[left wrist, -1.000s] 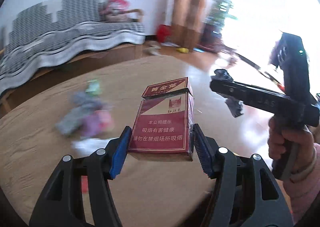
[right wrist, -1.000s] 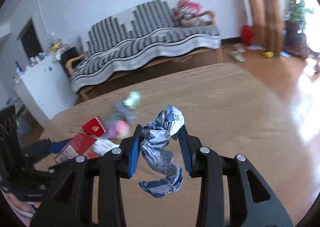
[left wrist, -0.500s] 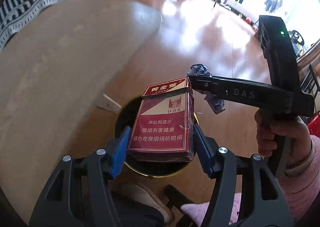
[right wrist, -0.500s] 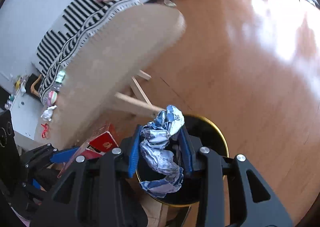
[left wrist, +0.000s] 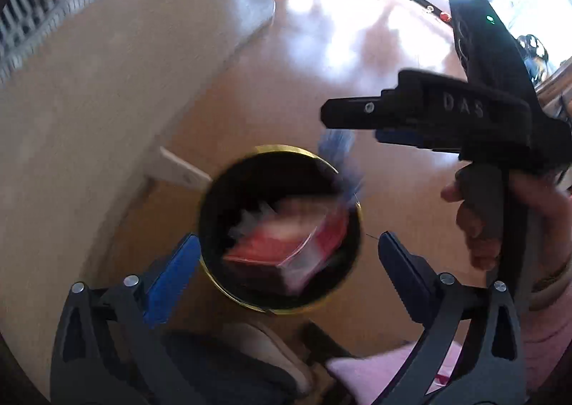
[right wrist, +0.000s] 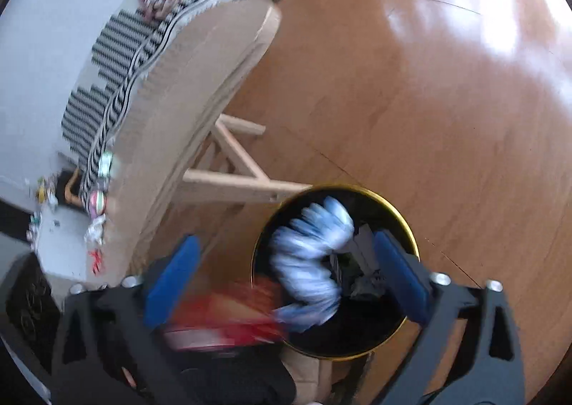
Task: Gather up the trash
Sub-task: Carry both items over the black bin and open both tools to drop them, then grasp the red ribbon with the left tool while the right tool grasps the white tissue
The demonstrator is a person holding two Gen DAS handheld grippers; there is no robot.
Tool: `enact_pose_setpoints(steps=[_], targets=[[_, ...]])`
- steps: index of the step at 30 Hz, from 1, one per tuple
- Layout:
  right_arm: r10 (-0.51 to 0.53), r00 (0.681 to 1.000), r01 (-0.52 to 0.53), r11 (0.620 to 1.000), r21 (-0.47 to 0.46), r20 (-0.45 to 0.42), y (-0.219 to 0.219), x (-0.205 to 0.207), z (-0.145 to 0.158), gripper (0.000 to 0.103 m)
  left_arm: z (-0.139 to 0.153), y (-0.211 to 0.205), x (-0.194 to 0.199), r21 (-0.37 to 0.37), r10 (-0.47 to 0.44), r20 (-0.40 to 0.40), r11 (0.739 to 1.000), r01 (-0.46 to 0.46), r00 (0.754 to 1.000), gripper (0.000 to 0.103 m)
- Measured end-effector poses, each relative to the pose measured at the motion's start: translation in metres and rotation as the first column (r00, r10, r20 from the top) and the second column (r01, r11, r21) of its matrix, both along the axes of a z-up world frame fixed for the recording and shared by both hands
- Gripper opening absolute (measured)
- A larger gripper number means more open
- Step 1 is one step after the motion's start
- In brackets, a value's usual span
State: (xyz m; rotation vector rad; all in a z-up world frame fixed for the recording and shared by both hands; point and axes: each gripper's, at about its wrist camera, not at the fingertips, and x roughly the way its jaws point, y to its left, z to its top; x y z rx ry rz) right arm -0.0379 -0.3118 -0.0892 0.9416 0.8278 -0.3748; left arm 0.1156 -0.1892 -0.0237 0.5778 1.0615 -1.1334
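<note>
A black bin with a gold rim point(left wrist: 214, 272) point(right wrist: 400, 205) stands on the floor beside the table. My left gripper point(left wrist: 289, 255) is open above it, and the red cigarette pack point(left wrist: 286, 247) falls blurred into the bin. My right gripper point(right wrist: 286, 269) is open over the bin, and the crumpled blue-white wrapper point(right wrist: 307, 255) drops blurred between the jaws. The red pack also shows blurred at the bin's left edge in the right wrist view point(right wrist: 228, 319). The right gripper's body shows in the left wrist view point(left wrist: 429, 115).
The round wooden table point(left wrist: 89, 101) point(right wrist: 186, 90) stands left of the bin, with several wrappers point(right wrist: 96, 197) at its far edge. A striped sofa point(right wrist: 118, 58) sits behind. Wooden floor point(right wrist: 429, 101) spreads to the right. My legs and a slipper point(left wrist: 257, 340) are below the bin.
Both grippers opened over the bin. The cigarette pack left the left gripper and the wrapper left the right one; both are falling.
</note>
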Motion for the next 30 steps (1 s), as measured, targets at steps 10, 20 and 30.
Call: enact_pose_setpoints(steps=[10,20,30], targets=[[-0.105,0.994,0.088,0.942,-0.323,-0.035,0.019,0.000,0.038,0.096,0.112,0.142,0.095,-0.255,0.409,0.212,0.900,-0.354,0.888,0.097],[0.270,0.961,-0.228,0.891,-0.393,0.054,0.120,0.146,0.112,0.096,0.063,0.321,0.204,-0.128,0.765,0.176,0.642,-0.756,0.620,0.097],[0.670,0.740,-0.610,0.631,-0.479,-0.059,0.299,0.305,0.151,0.096,0.028,0.336,0.238,-0.084,0.761,0.115,0.648,-0.757,0.638,0.097]])
